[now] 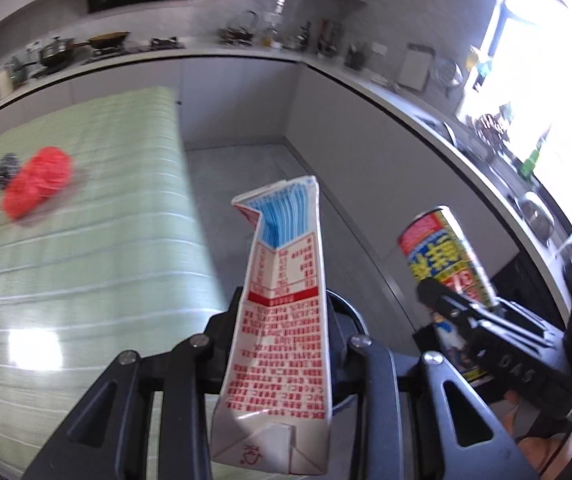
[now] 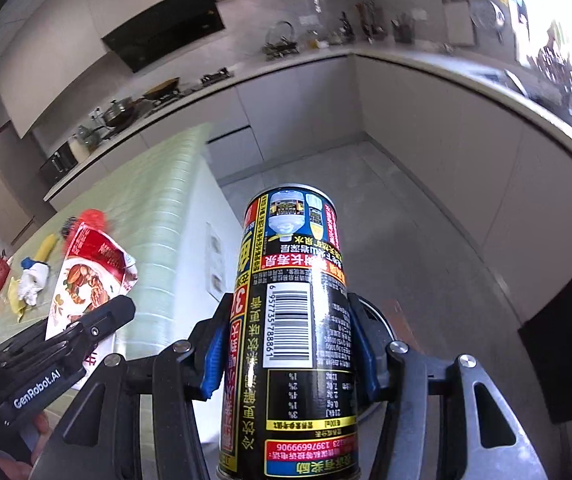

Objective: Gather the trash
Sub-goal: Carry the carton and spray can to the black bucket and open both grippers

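With both grippers out past the right edge of the green table [image 1: 86, 240], I've got the left gripper [image 1: 282, 320] clamped tight on a flattened drink carton [image 1: 282, 320], open end pointing away. Right gripper [image 2: 293, 336] has its blue pads [image 2: 212, 360] pressed on a printed can [image 2: 293, 320], gripped mid-body. Both items sit over the grey floor [image 2: 385, 220]. More trash left on the table: red crumpled wrapper [image 1: 38, 192], banana [image 2: 46, 246], white wad [image 2: 32, 286].

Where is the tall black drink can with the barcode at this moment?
The tall black drink can stands centre in the right wrist view, clamped in the right claw above the grey floor, right of the green-clothed table.
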